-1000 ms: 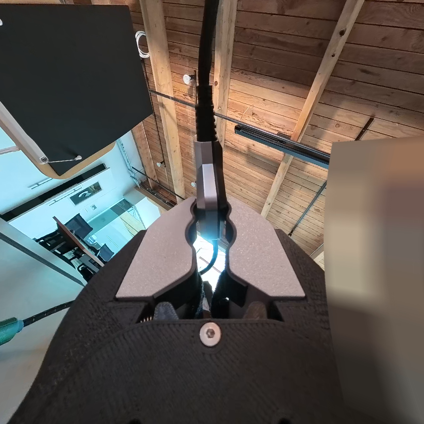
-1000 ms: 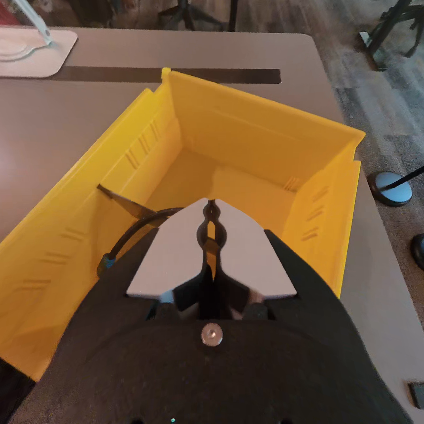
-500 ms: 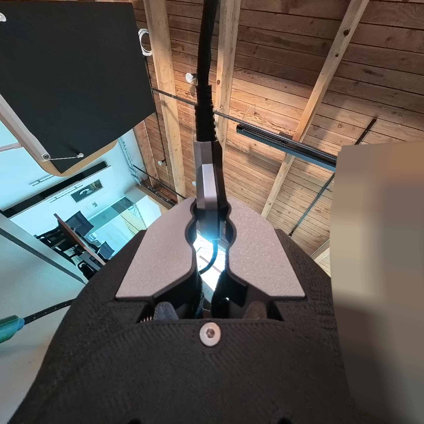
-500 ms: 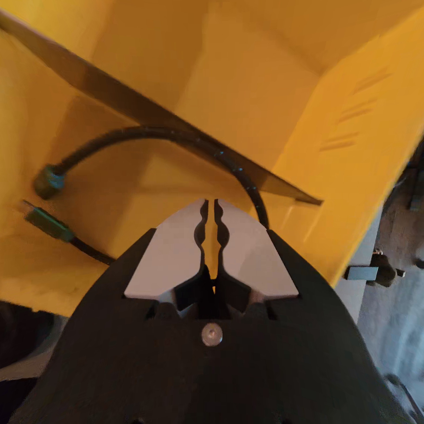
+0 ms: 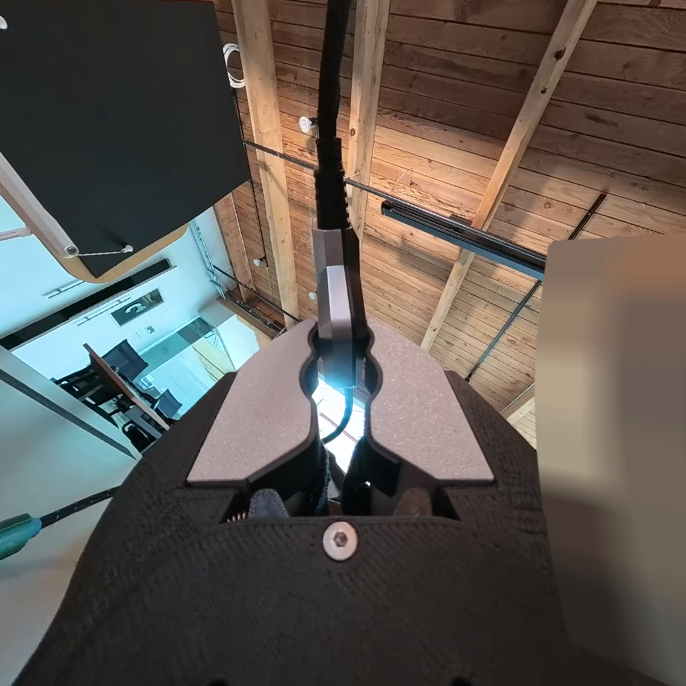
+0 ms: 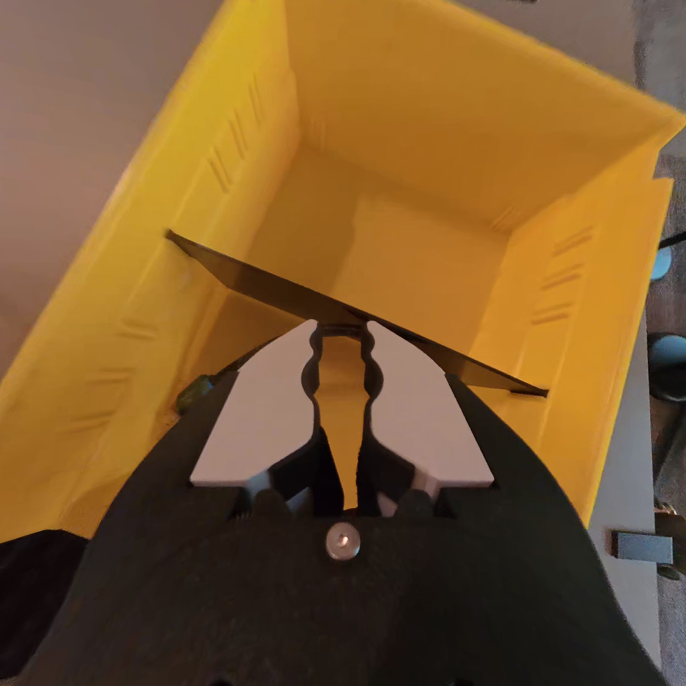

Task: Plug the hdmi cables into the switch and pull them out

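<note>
Wooden plank ceiling fills the background: the left gripper clamps a grey metal HDMI switch (black braided cable rising from it). Right gripper, narrowly parted, holds nothing over a yellow plastic bin, its black divider just beyond

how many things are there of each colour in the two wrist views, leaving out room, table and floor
yellow: 1, the bin
black: 2, the divider across the bin and the braided cable
grey: 1, the metal switch gripped by the left gripper
green: 2, a cable end in the bin, another at the left view's edge
total: 6
</note>
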